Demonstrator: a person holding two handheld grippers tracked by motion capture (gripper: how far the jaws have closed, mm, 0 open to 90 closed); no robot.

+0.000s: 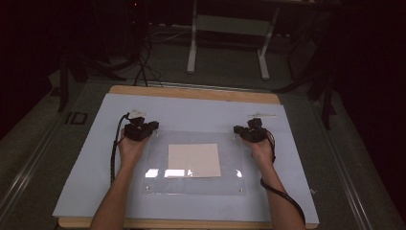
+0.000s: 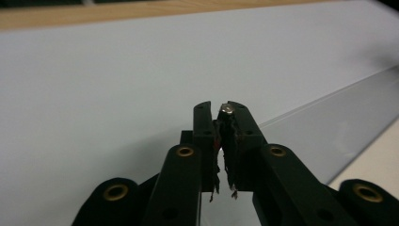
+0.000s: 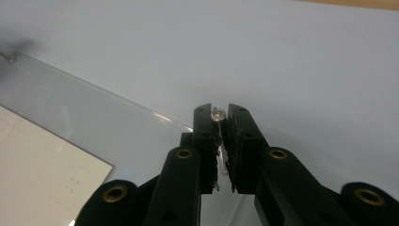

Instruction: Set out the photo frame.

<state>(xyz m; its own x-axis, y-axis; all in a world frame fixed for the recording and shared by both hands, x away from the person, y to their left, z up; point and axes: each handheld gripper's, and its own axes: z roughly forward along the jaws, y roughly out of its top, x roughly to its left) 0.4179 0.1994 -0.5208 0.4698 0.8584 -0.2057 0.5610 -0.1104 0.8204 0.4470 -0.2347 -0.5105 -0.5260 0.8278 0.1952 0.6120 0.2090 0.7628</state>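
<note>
Forearms and both black two-jaw grippers at the far corners of the clear acrylic sheet (image 1: 194, 184).

Left gripper (image 2: 221, 113) stands nearly closed, pinching a small silver screw head (image 2: 227, 108) at the sheet's far left corner. Right gripper (image 3: 219, 115) is likewise narrow, clamped on a small clear-and-silver corner standoff (image 3: 218, 114) at the far right corner. Beneath the sheet lies a cream square paper (image 1: 194, 160), centred on the pale blue table mat (image 1: 86, 163). Judgement: far fasteners are being worked; near corner fasteners (image 1: 241, 190) appear seated and remain to be handled.
</note>
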